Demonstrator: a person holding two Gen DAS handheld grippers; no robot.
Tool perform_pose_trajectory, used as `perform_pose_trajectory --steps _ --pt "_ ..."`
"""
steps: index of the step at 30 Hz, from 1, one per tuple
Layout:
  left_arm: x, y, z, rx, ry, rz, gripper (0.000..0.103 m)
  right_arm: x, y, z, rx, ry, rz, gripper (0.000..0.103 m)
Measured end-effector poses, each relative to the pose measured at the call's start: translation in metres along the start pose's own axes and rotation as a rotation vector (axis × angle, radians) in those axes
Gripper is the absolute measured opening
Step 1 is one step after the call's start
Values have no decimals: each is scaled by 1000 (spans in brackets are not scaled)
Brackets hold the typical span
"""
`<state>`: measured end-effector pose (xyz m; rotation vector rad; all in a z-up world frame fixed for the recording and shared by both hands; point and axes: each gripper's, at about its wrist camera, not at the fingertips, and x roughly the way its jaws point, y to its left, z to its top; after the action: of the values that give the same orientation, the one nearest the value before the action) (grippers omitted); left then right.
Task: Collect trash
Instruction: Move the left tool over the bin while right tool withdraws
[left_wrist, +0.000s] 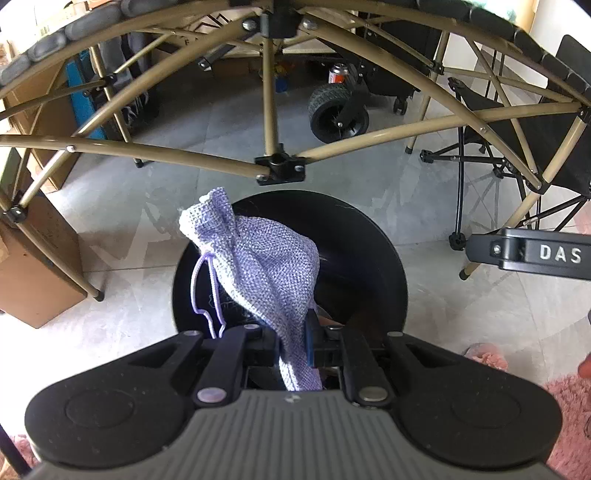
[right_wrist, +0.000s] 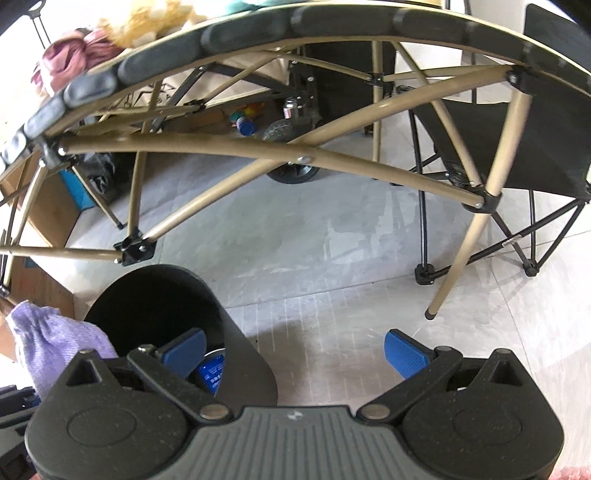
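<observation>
Left wrist: left claw (left_wrist: 291, 345) pinches lilac pouch (left_wrist: 258, 254); right claw (right_wrist: 295, 350), lettered "DAS", spread.

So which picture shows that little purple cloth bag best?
The left wrist view: the purple bag fills the middle, pinched in the left tool above the black bin. The right wrist view catches only part of it, at the left edge.

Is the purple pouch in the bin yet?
Not yet. The left tongs are shut on the pouch, which hangs over the open black bin.
</observation>
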<state>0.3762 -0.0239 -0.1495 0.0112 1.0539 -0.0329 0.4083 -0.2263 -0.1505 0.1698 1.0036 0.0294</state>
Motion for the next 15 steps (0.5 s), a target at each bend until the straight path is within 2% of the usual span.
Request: perform_pose_trajectory --steps 15 --pt "34 -10 23 -91 142 -26 12 2 -21 -5 48 5 -26 103"
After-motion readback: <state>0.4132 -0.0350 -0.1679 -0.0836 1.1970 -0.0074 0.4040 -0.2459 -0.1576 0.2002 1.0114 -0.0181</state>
